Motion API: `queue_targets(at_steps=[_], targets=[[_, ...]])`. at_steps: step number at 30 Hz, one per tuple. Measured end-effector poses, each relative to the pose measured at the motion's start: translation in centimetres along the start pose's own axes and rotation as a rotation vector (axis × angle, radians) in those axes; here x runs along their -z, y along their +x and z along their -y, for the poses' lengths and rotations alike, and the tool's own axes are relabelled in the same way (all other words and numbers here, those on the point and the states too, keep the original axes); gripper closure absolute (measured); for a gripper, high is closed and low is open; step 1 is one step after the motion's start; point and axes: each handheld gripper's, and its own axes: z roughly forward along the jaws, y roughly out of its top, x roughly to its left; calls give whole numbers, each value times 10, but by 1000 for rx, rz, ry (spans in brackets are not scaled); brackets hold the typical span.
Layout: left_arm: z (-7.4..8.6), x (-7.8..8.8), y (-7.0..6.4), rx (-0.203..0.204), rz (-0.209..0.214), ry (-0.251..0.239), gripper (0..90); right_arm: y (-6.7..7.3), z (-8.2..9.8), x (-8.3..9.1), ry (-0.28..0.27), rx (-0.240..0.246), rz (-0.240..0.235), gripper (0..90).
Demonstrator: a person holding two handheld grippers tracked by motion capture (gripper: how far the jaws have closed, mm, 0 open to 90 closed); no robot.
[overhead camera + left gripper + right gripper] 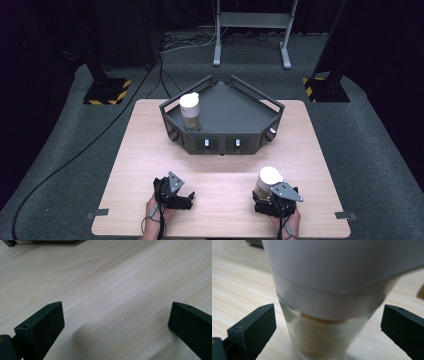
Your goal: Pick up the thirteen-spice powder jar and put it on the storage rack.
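Between the spread jaws of the right hand-held gripper point(328, 322), an ungripped white-lidded glass jar point(324, 302) of pale powder.

— Where's everything sitting?
— A tray point(260, 107) sits at the upper centre of the counter point(140, 150), with one jar point(190, 111) standing in its left corner.
— And lower down?
— A second jar point(267, 181) stands on the counter at lower right, between the spread jaws of the right tongs point(265, 197). The left tongs point(180, 195) sit at lower left, well apart, over bare counter.
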Motion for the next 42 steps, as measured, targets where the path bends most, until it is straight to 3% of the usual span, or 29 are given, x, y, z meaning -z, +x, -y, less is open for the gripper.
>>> queue_targets(at_steps=[13, 14, 15, 21, 23, 33, 42], targets=[[0, 0, 0, -2, 0, 0, 2, -4, 3, -5, -40, 4, -31, 0], [0, 0, 0, -2, 0, 0, 2, -4, 4, -5, -49, -8, -23, 103], [0, 0, 0, 0, 2, 0, 2, -6, 4, -5, -46, -15, -35, 151], [0, 0, 0, -1, 2, 0, 2, -6, 1, -5, -24, -9, -44, 297], [0, 0, 1, 2, 5, 1, 3, -9, 1, -5, -26, -12, -59, 300], [-1, 0, 3, 8, 10, 4, 4, -2, 3, -3, -35, 15, -37, 304], [-1, 0, 3, 11, 8, 5, 7, -6, 2, -3, -28, -9, -45, 304]])
